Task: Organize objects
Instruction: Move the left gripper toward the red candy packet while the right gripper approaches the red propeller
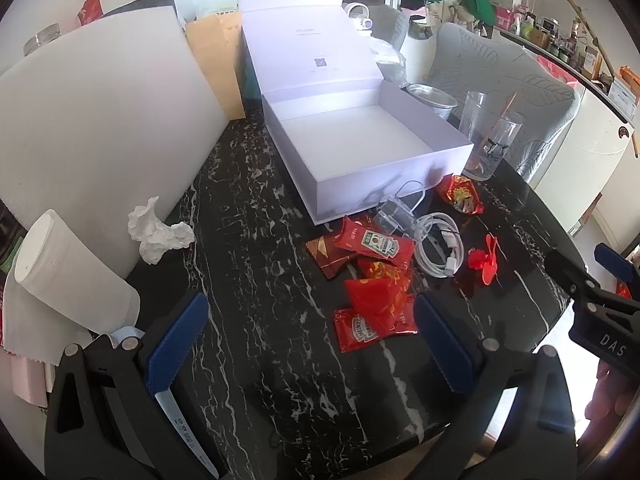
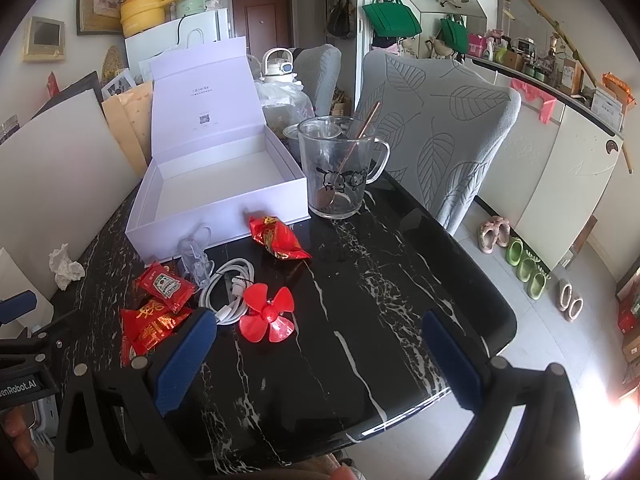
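Observation:
An open white box [image 1: 400,168] [image 2: 224,216] with its lid raised stands on the black marble table [image 1: 248,248] [image 2: 380,288]. In front of it lie red ketchup packets [image 1: 374,243] [image 2: 164,283], red snack packets [image 1: 460,194] [image 2: 276,238], a coiled white cable [image 1: 438,248] [image 2: 228,284], a clear plastic piece [image 1: 394,212] [image 2: 198,256] and a red fan propeller [image 1: 486,260] [image 2: 268,314]. My left gripper [image 1: 316,344] is open above the table, near the packets. My right gripper [image 2: 320,360] is open just in front of the propeller, holding nothing.
A crumpled tissue [image 1: 158,232] [image 2: 64,266] and a paper roll [image 1: 72,276] lie at the left beside a white board [image 1: 100,120]. A glass mug [image 2: 340,168] [image 1: 490,136] with a spoon stands right of the box. A grey chair [image 2: 436,132] is behind the table.

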